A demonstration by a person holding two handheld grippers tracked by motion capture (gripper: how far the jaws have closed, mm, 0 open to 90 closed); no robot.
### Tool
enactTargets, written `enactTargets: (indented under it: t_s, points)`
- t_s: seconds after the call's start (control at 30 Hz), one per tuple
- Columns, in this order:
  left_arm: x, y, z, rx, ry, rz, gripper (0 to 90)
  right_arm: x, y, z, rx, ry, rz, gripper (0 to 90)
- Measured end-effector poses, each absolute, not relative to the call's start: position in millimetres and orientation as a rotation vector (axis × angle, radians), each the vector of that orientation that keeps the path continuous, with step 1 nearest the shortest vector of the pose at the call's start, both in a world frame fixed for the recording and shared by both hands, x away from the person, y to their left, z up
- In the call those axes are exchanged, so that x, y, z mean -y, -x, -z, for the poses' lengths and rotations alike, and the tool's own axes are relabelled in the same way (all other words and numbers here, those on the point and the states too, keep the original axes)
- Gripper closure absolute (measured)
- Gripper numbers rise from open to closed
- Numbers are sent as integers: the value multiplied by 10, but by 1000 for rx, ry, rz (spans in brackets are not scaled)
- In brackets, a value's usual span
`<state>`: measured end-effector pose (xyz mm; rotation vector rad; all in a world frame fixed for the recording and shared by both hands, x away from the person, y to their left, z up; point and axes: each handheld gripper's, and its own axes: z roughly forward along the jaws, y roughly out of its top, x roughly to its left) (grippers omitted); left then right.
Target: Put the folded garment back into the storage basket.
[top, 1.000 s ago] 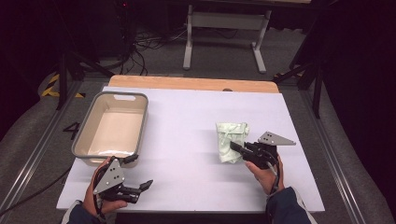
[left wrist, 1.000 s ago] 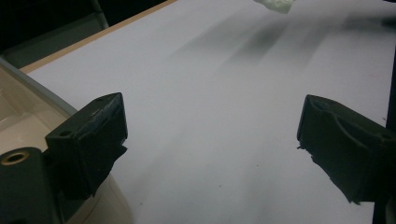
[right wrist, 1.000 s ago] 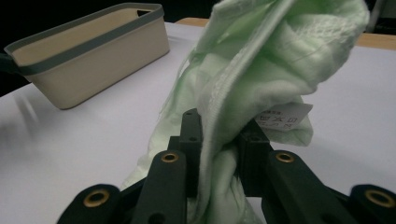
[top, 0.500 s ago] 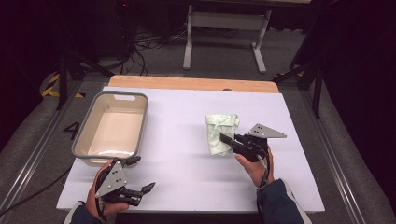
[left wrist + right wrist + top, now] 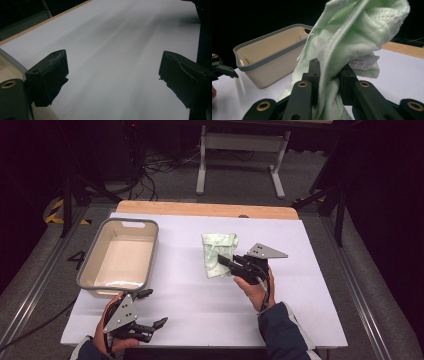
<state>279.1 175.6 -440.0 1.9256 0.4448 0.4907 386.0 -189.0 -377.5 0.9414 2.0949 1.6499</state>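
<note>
Cloth [image 5: 352,37] pinched mid-fold between fingers [image 5: 313,72] of right gripper [image 5: 226,262], lifted off white counter [image 5: 310,285] right of centre, well apart from beige bin [image 5: 120,257]. Best carried high enough for trailing folds to pass over grey rim, then brought above bin's middle before release; grip kept firm, since fabric bunched and could slip. Pale green, soft, crumpled, textured weave, small white label near the fingers. Left gripper [image 5: 150,326] at near counter edge beside bin, fingers [image 5: 50,75] spread wide, holding nothing.
</note>
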Motion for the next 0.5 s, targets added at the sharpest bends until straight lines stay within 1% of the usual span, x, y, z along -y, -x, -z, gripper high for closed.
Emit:
enactTargets:
  t_s: [0.5]
  points:
    - [-1764, -2783, 4404, -437, -1924, -481, 98, 1453, -3956, 3677, -2141, -863, -1659, 757]
